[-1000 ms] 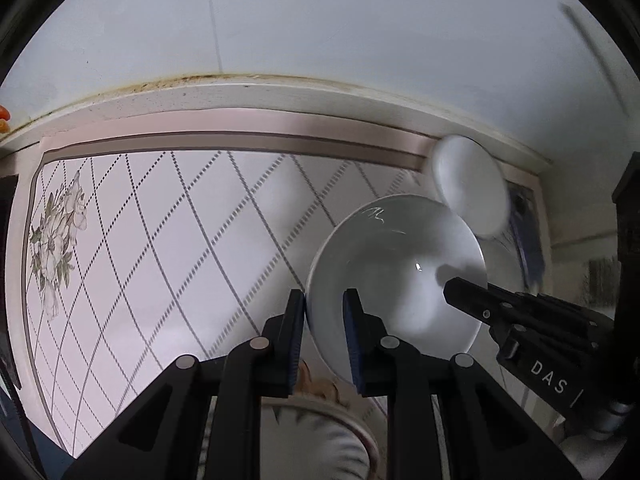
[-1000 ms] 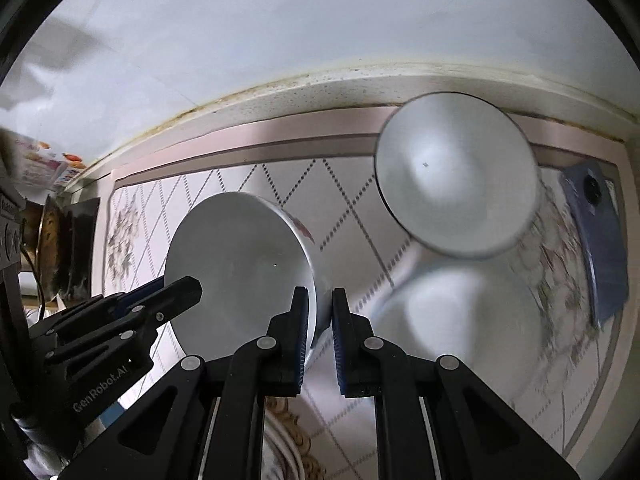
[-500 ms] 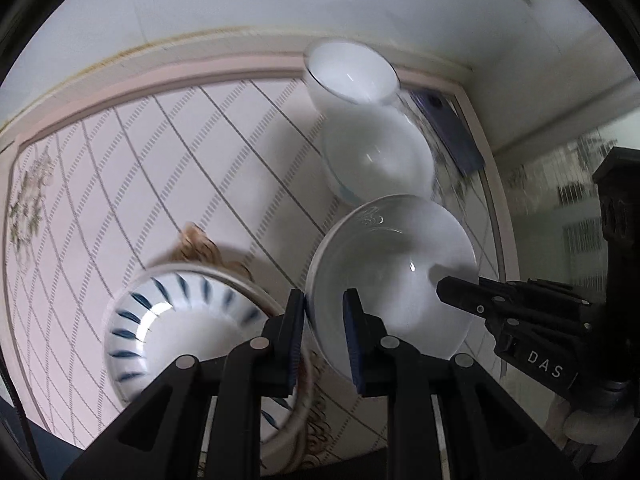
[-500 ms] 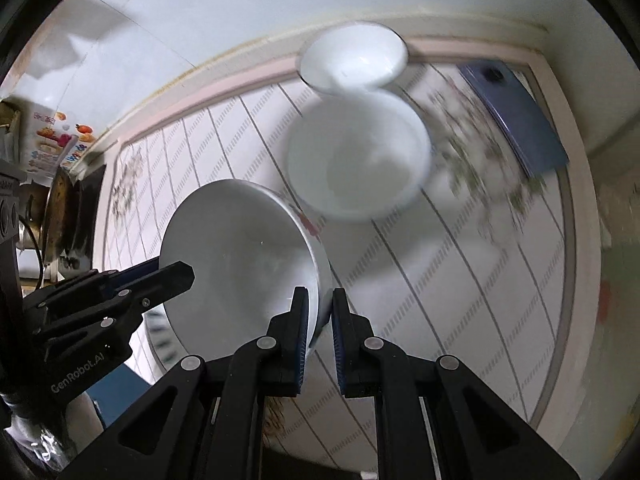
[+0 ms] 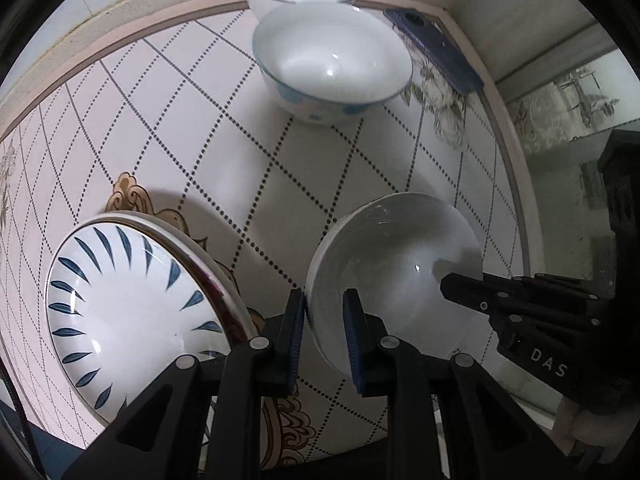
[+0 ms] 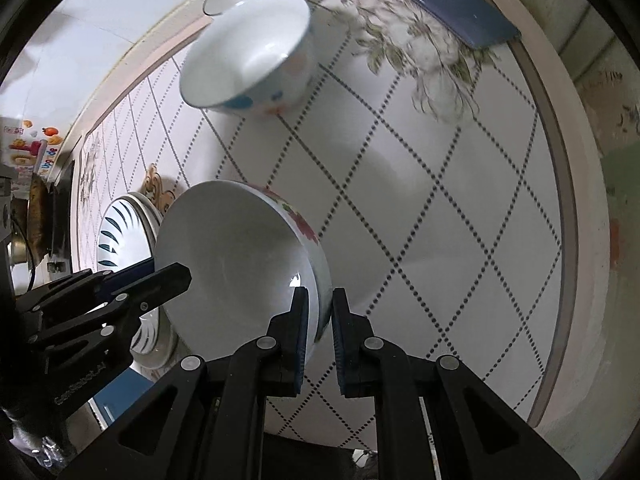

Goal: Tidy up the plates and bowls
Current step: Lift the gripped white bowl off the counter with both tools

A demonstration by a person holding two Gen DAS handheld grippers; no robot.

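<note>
One striped plate (image 5: 132, 312) sits at the table's (image 5: 180, 120) left, its lower edge cut off. Three bowls: the floral bowl (image 6: 240, 264) is clamped by both the left gripper (image 5: 325, 336) and right gripper (image 6: 319, 336) above the table; two bowls (image 5: 332, 64) touch at the back, the rear one partly hidden. One phone (image 6: 452, 4) lies far right.

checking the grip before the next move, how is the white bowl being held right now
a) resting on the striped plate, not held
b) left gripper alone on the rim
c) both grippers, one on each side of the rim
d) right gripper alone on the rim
c: the left gripper and the right gripper each pinch an opposite edge of the white bowl, which is lifted clear of the tablecloth.
</note>
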